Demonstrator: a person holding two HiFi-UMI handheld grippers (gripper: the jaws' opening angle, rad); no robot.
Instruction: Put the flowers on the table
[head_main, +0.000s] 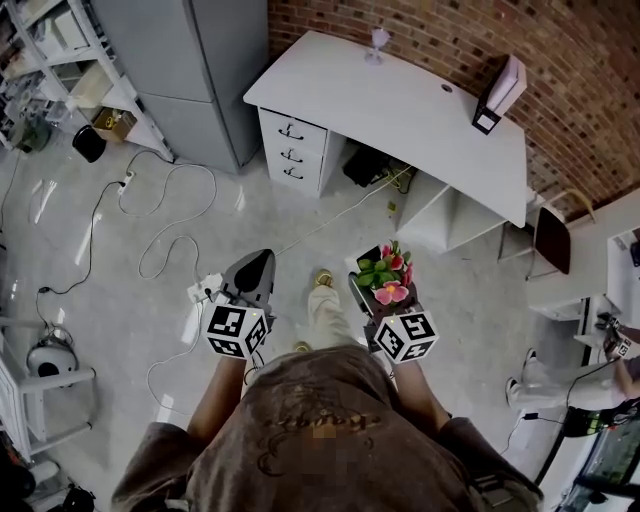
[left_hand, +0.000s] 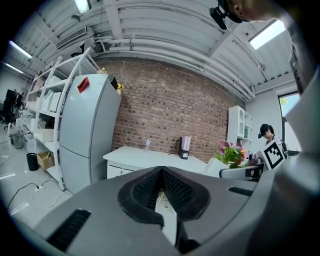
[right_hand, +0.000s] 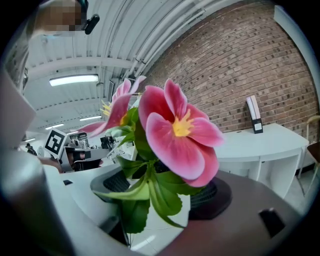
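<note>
Gripping the flowers (right_hand: 175, 130), the right gripper (right_hand: 162, 197) hides their base; the left gripper (left_hand: 161, 174) is closed, empty.

Rough brick wall (head_main: 450, 40), smooth matt white table (head_main: 400, 120), glossy pale floor (head_main: 60, 230) — flowers (right_hand: 175, 135) smooth-petalled, faintly satiny

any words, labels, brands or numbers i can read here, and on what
None can be read.
White cubes with black square markers: patterns only, no letters.
Ornate print on the brown shirt: not legible.
Red tag on the tall grey fridge: too small.
</note>
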